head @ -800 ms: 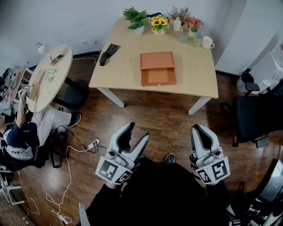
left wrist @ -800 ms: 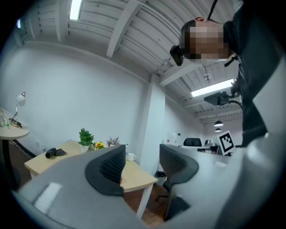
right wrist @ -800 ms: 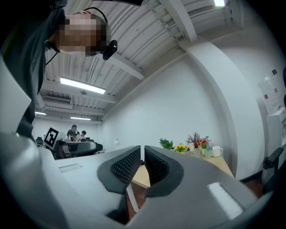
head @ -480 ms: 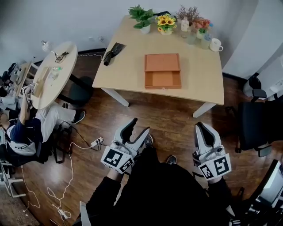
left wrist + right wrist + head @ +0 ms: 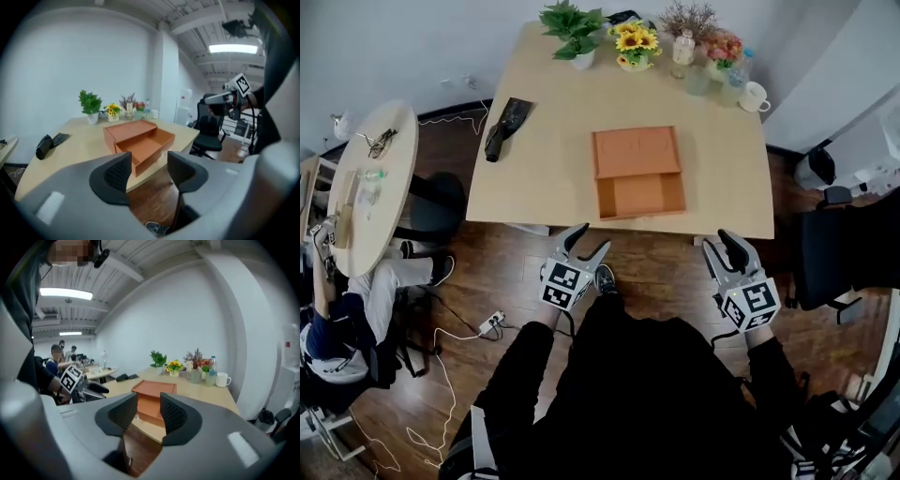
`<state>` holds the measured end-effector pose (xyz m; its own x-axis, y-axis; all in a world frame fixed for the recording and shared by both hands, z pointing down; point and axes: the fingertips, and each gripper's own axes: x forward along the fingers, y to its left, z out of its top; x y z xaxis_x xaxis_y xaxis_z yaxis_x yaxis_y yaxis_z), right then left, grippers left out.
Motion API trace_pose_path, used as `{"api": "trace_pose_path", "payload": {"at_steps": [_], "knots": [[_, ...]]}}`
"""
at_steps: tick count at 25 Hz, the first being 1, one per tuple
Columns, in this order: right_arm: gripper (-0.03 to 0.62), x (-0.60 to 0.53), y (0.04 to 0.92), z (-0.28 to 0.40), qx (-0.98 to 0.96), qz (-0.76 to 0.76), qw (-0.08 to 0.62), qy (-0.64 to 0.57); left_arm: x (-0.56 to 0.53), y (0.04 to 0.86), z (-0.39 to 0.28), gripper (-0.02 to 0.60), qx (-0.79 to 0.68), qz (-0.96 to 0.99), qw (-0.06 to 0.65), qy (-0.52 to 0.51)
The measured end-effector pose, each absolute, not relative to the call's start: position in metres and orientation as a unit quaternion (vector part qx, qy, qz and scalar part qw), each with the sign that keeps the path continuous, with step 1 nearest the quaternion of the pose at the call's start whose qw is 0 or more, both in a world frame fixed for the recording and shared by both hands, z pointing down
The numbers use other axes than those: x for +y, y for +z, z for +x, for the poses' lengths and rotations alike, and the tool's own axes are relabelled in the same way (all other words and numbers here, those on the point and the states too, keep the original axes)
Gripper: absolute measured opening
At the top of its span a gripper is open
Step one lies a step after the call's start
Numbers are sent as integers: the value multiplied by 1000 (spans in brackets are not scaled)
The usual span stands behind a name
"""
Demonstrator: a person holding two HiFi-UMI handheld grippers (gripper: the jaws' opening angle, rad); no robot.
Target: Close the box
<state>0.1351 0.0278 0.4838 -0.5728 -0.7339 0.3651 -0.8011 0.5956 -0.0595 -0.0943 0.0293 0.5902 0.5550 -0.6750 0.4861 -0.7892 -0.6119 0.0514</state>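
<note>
An orange box [image 5: 637,172] lies on the light wooden table [image 5: 544,178], its drawer part pulled out toward the near edge and empty. My left gripper [image 5: 587,240] hangs just short of the table's front edge, left of the box; it is open with nothing between its fingers. My right gripper [image 5: 723,242] hovers off the front edge to the right of the box, also open and empty. In the left gripper view the box [image 5: 138,140] sits beyond the gripper [image 5: 149,169]. The right gripper view shows the box [image 5: 153,387] straight ahead past the gripper [image 5: 148,417].
Potted plants [image 5: 572,26], sunflowers [image 5: 635,44], a bottle [image 5: 682,52] and a white mug [image 5: 754,97] line the table's far edge. A black object [image 5: 506,125] lies at its left. A round table [image 5: 366,187] with a seated person is at left, an office chair [image 5: 844,253] at right, cables [image 5: 450,375] on the floor.
The person has stepped toward the table. Both grippers have moved forward, from over the open floor to just short of the table's front edge. Their jaws look unchanged.
</note>
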Motion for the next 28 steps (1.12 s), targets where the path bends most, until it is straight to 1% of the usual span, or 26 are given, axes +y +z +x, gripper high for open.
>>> {"api": "trace_pose_path", "payload": {"at_steps": [1, 2, 5, 7, 8, 10, 12, 13, 14, 16, 20, 28], "knots": [[172, 14, 510, 134, -877, 425, 194, 111, 21, 613, -99, 224, -405, 871, 140, 241], [192, 2, 537, 133, -873, 412, 236, 110, 13, 632, -104, 224, -392, 869, 148, 263], [210, -26, 608, 132, -856, 365, 350, 106, -9, 660, -110, 224, -371, 863, 174, 295], [220, -35, 640, 129, -851, 333, 392, 108, -16, 669, -103, 222, -363, 861, 192, 299], [235, -40, 652, 126, -851, 321, 402, 107, -19, 673, -99, 224, -360, 861, 196, 303], [255, -53, 670, 119, -852, 306, 412, 104, -30, 677, -90, 224, -355, 859, 193, 315], [255, -62, 676, 114, -856, 298, 411, 99, -36, 680, -84, 222, -357, 852, 190, 333], [251, -65, 674, 111, -859, 294, 408, 93, -37, 682, -82, 222, -362, 847, 192, 337], [209, -67, 672, 109, -863, 291, 404, 84, -38, 683, -82, 219, -369, 844, 194, 338], [192, -71, 670, 105, -868, 289, 398, 71, -41, 682, -85, 207, -382, 838, 197, 336], [189, -90, 661, 99, -870, 307, 379, 74, -59, 673, -91, 199, -408, 828, 203, 326], [187, -124, 663, 94, -864, 320, 380, 77, -90, 675, -95, 199, -423, 822, 206, 320]]}}
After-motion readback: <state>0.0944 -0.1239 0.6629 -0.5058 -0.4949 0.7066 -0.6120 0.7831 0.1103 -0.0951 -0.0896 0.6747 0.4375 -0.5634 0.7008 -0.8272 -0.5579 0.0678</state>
